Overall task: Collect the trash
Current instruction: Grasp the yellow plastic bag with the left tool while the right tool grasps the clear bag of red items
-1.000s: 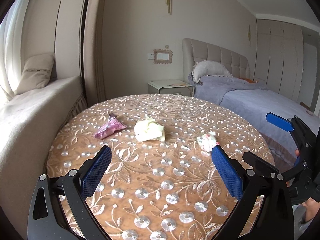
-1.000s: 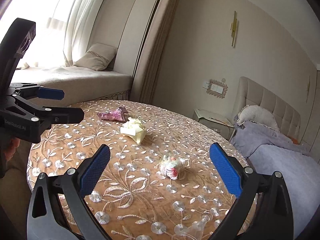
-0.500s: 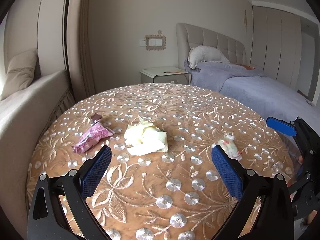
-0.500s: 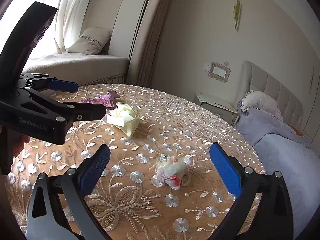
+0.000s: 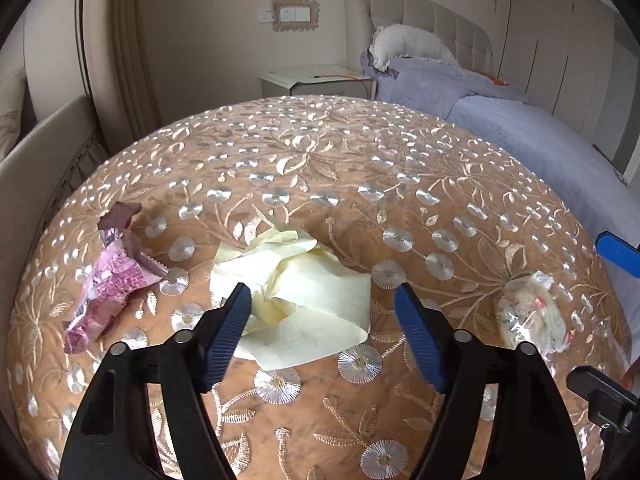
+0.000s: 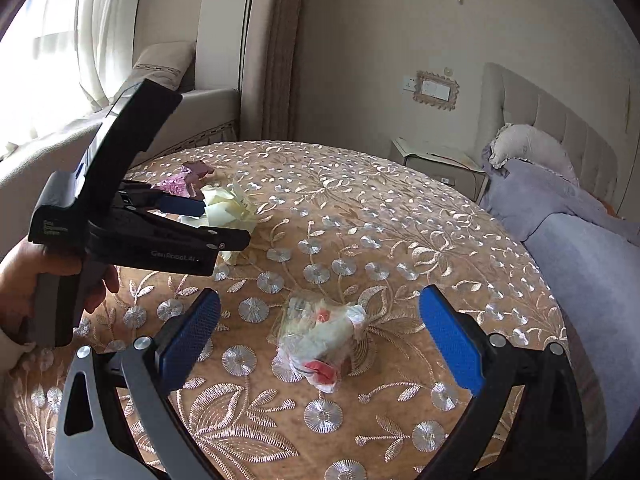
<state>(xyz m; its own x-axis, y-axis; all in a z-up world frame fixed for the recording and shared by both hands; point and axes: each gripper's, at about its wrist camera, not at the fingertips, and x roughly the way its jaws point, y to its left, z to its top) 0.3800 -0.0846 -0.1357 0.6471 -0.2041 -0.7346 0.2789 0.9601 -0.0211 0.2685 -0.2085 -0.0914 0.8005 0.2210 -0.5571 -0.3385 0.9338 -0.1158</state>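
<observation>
The left gripper (image 5: 323, 320) points down at the round embroidered table (image 5: 320, 152), its jaws closing with the crumpled cream paper (image 5: 296, 292) between the blue pads; the left pad overlaps the paper's edge, the right pad stands just clear of it. A pink wrapper (image 5: 110, 280) lies to its left. The right gripper (image 6: 320, 336) has its jaws wide apart, straddling a clear plastic wad (image 6: 320, 340) with red bits without touching it. A hand (image 6: 24, 276) grips the left tool's handle.
</observation>
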